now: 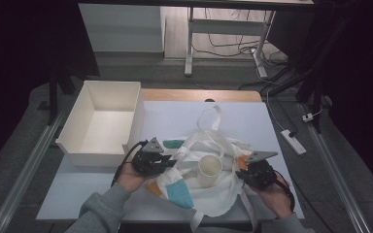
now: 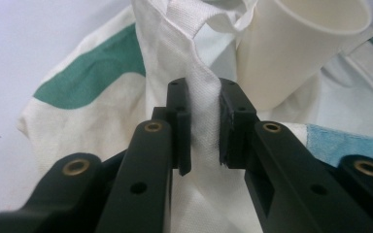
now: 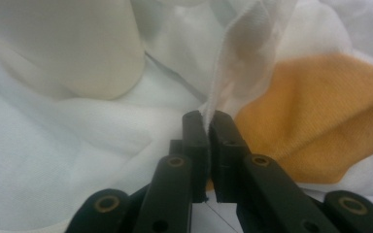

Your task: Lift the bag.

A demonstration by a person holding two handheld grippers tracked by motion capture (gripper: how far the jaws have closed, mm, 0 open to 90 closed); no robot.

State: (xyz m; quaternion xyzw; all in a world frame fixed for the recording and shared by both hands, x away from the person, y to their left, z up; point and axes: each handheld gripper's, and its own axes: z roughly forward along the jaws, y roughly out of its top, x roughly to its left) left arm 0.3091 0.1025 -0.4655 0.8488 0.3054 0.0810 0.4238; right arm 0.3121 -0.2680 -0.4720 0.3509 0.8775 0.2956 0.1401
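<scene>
Bag [image 1: 209,179] of white cloth with teal, blue and orange patches lies crumpled on the desk [image 1: 252,121], a cup [image 1: 209,170] standing upright on its middle. Left gripper [image 1: 167,161] – fingers [image 2: 182,124] clenched on a white fold at the bag's left edge. Right gripper [image 1: 240,170] – fingers [image 3: 194,141] clamped on a thin fold beside the orange patch. A white bin [image 1: 102,121] stands at the desk's left, just beyond the left gripper.

Cup [image 1: 209,170] blocks the bag's [image 1: 223,194] middle; bin [image 1: 102,124] walls left — far table [image 1: 252,119] open.
</scene>
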